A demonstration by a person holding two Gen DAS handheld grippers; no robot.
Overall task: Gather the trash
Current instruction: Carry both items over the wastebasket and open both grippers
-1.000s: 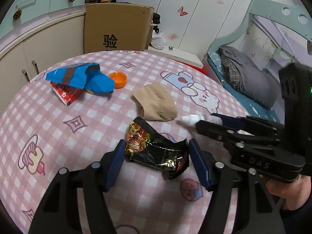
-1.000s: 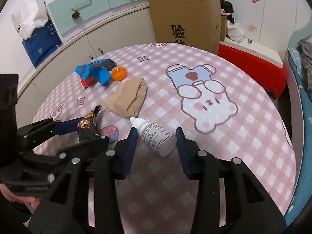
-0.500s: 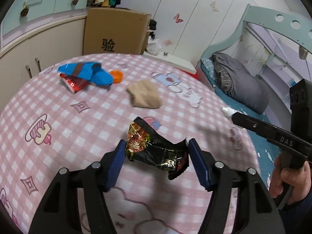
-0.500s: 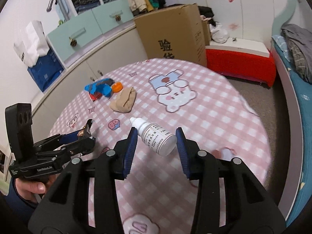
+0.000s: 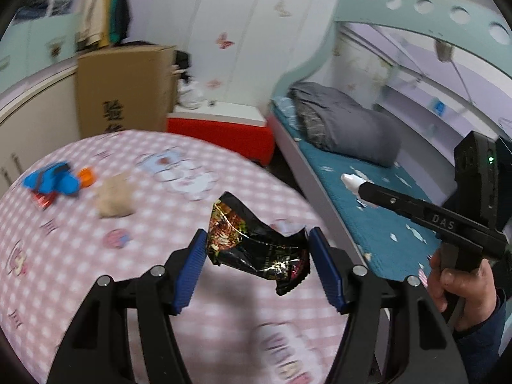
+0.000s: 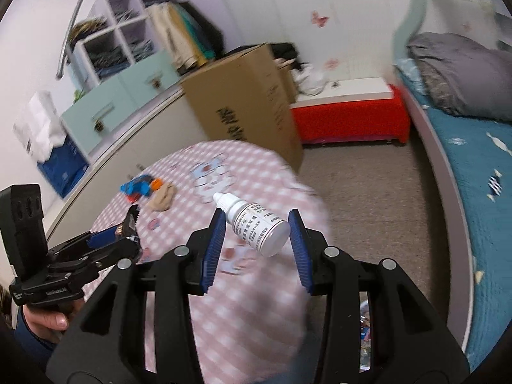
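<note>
My left gripper [image 5: 257, 264] is shut on a crumpled black snack wrapper [image 5: 256, 243] and holds it in the air above the right part of the pink checked round table [image 5: 80, 272]. My right gripper [image 6: 256, 243] is shut on a small white dropper bottle [image 6: 256, 224], held high past the table's edge; its white tip shows in the left wrist view [image 5: 350, 181]. On the table lie a blue wrapper [image 5: 51, 180], a red wrapper [image 5: 43, 200], an orange cap [image 5: 87, 176] and a beige cloth [image 5: 114, 196].
A cardboard box [image 5: 124, 92] stands behind the table. A red bench [image 5: 220, 134] sits beside it. A bed with a teal sheet [image 5: 368, 198] and grey bedding runs along the right. Brown floor [image 6: 368, 192] lies between table and bed.
Both grippers have risen and swung right, away from the table, with the wrapper and the bottle still held. The table items look smaller and farther off.
</note>
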